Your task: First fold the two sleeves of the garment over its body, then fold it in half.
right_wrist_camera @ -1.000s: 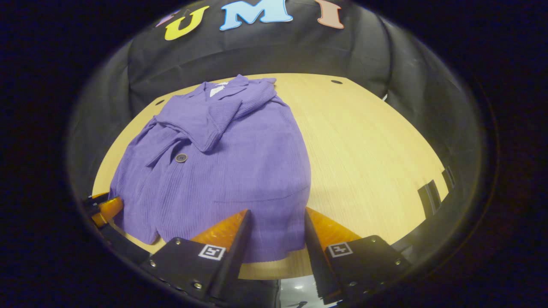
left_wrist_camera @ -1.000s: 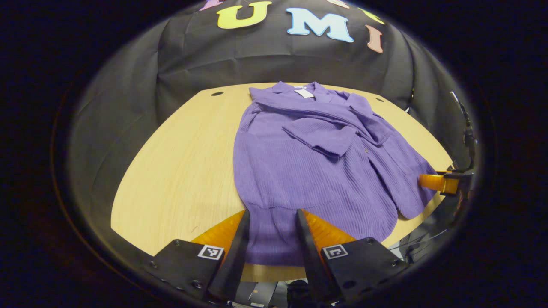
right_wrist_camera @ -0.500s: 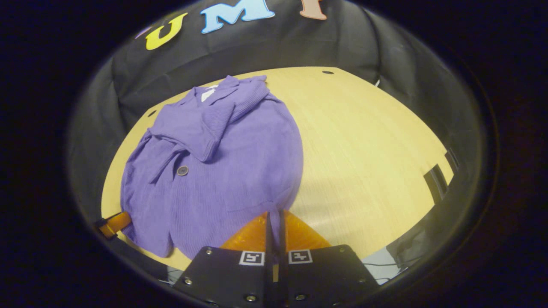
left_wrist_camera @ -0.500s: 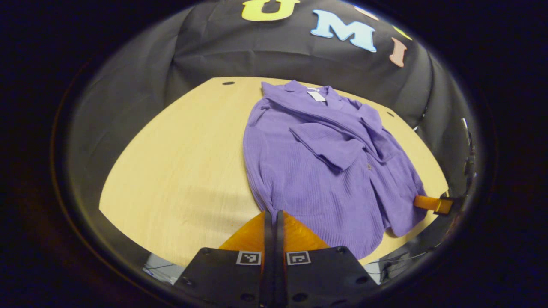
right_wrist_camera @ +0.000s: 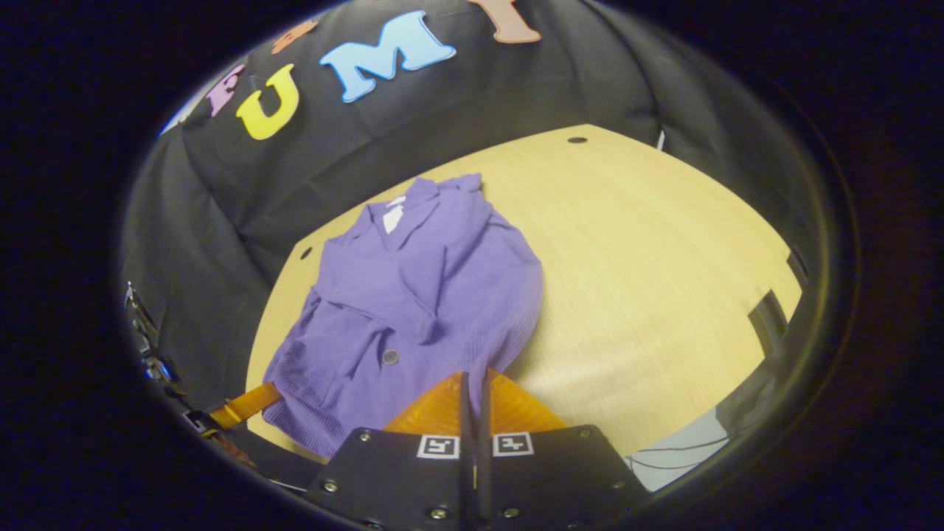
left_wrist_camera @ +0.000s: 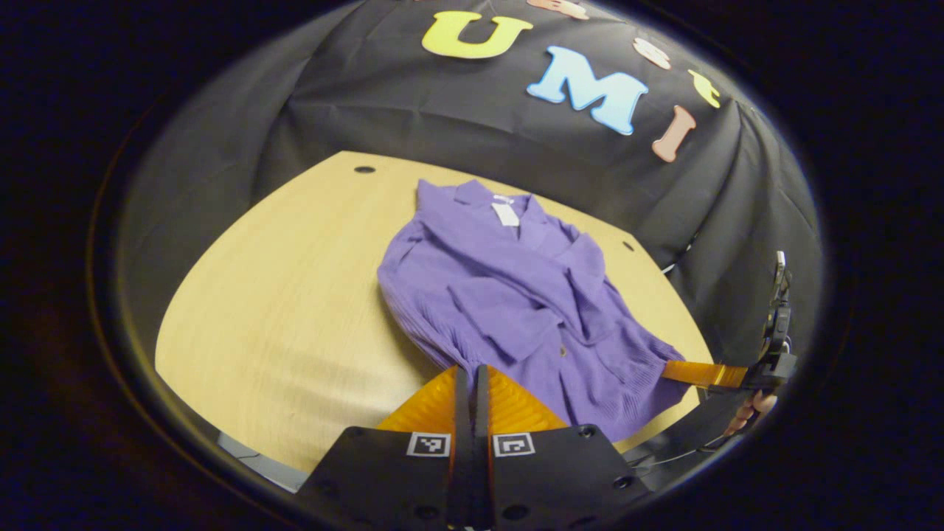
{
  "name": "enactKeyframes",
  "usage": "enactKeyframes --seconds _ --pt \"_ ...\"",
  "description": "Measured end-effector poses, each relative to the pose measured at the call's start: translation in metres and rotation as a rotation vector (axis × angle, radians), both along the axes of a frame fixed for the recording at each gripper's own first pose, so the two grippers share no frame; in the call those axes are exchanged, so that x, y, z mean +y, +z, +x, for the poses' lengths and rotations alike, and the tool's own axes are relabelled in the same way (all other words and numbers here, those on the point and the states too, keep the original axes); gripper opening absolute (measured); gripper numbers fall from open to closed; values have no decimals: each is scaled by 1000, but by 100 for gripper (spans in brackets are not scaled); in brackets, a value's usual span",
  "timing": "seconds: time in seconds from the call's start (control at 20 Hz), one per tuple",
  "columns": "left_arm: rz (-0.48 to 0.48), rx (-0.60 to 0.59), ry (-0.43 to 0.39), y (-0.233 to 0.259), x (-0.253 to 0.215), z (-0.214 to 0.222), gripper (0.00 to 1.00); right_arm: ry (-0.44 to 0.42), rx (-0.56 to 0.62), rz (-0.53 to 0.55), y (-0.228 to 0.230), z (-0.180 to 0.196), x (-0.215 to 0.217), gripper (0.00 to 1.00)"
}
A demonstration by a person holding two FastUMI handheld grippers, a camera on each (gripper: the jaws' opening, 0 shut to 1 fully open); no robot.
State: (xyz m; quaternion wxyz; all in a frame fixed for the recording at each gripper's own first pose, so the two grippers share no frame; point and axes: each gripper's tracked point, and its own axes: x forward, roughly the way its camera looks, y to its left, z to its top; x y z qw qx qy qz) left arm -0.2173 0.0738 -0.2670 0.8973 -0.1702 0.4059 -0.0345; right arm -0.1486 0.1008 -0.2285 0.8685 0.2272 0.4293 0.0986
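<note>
Left gripper [left_wrist_camera: 466,383]: jaws clamped on left hem corner of cardigan [left_wrist_camera: 516,310]. Right gripper [right_wrist_camera: 473,391]: jaws clamped on right hem corner. Cardigan on table [left_wrist_camera: 280,295], sleeves folded over body. Carry both corners level to collar, equal height, no slack. Versus 0.5 s ago: hem lifted, grippers higher.

We are holding the left gripper [left_wrist_camera: 470,376] at the bottom centre of the left gripper view, its fingers pressed together. The right gripper [right_wrist_camera: 473,380], bottom centre of the right gripper view, is likewise pinched closed. A hand [left_wrist_camera: 748,410] is showing at lower right.
</note>
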Motion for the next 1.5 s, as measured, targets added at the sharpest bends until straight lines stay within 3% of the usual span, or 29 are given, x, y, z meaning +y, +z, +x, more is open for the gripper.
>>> enactKeyframes --seconds 0.15,0.4,0.65,0.95,1.2,1.5 --pt "-25 -82 -3 40 -3 34 7 28 -71 -3 32 27 2 2" --pt "-78 -192 78 94 16 96 7 96 -169 28 84 80 8 2" --pt "-78 -252 124 119 21 160 6 130 -222 103 120 144 19 2" --pt "-39 -344 202 134 39 257 6 143 -279 141 141 237 16 2" --pt "62 -347 228 119 59 315 6 137 -310 142 138 308 11 2" --pt "168 -375 210 108 69 360 6 119 -328 158 122 356 18 2"
